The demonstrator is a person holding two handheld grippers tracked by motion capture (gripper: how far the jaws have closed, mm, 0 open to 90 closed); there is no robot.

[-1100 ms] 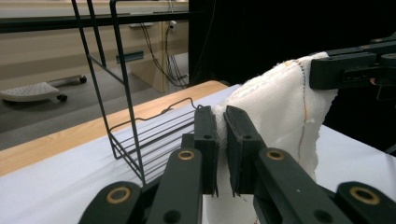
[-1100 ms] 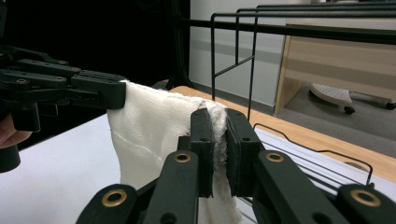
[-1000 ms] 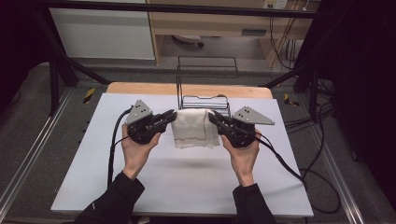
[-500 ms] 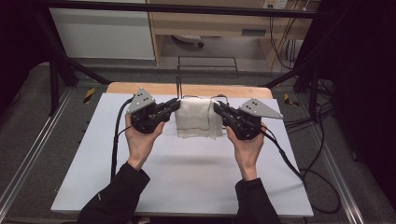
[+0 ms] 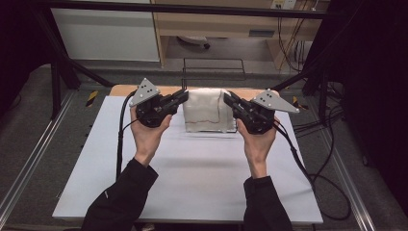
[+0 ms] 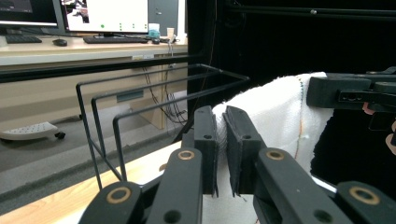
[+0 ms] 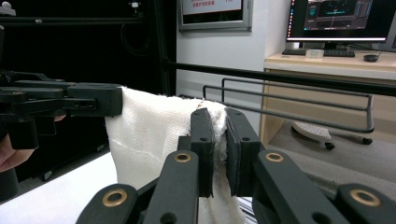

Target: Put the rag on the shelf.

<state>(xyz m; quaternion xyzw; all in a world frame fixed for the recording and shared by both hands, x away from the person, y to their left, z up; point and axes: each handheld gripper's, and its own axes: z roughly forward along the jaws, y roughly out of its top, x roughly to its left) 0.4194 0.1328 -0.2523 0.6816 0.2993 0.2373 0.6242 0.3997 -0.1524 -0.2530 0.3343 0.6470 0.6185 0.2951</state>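
Left tool [image 5: 180,97] and right tool [image 5: 230,101]: each pinching a top corner of white towel [image 5: 207,115]. Towel's long axis spans nine to three o'clock; wire rack [image 5: 214,72] at twelve o'clock, near.

Grippers: two are counted, left gripper [image 5: 181,97] and right gripper [image 5: 230,102], either side of the cloth.
Cloths: one white cloth [image 5: 206,108].
Wire racks: one wire rack [image 5: 214,72], behind the cloth.
Tables: one table [image 5: 192,178].

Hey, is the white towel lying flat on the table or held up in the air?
Held up: the towel hangs between the left gripper and right gripper, each pinching an upper corner.
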